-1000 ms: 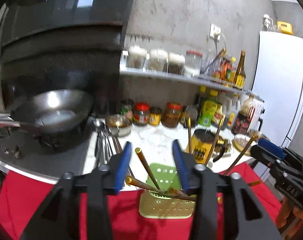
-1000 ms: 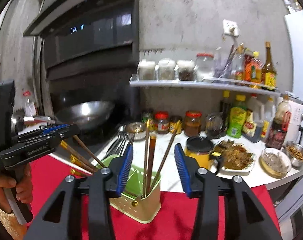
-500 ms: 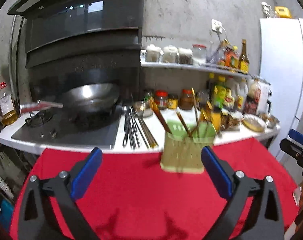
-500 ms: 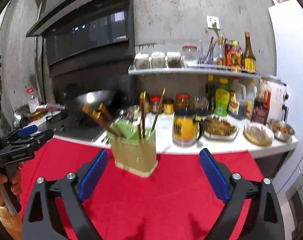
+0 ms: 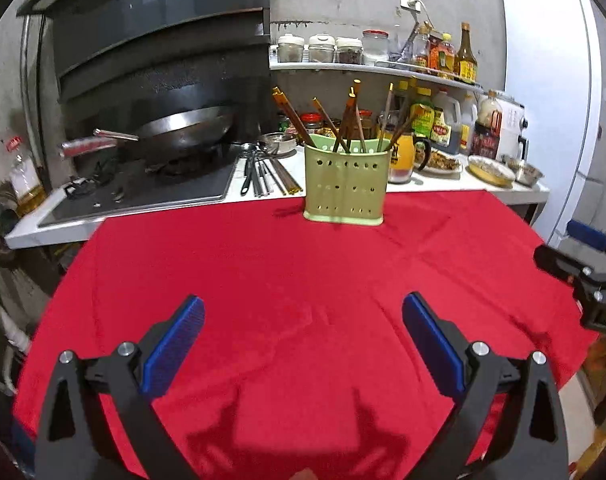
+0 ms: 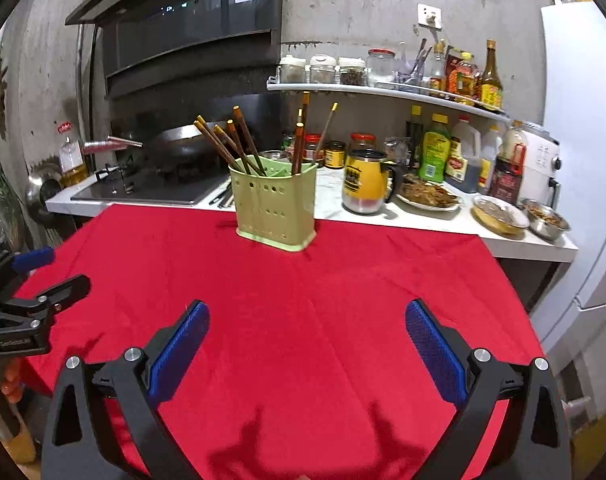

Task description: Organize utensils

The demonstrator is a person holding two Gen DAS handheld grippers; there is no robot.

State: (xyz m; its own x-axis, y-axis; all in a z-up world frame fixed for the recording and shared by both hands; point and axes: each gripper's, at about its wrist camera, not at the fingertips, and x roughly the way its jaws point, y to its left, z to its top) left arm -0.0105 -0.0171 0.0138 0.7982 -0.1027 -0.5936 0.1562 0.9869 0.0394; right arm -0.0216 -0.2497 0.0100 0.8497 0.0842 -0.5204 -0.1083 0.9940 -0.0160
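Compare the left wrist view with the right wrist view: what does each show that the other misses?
Left wrist only: the loose metal spoons and chopsticks lying on the white counter are plainly visible, and the right gripper shows at the edge.

Right wrist only: the left gripper, side-on.

Both: the green perforated plastic utensil holder with brown wooden chopsticks on the red tablecloth, the yellow lidded mug, and each view's own gripper open and empty.
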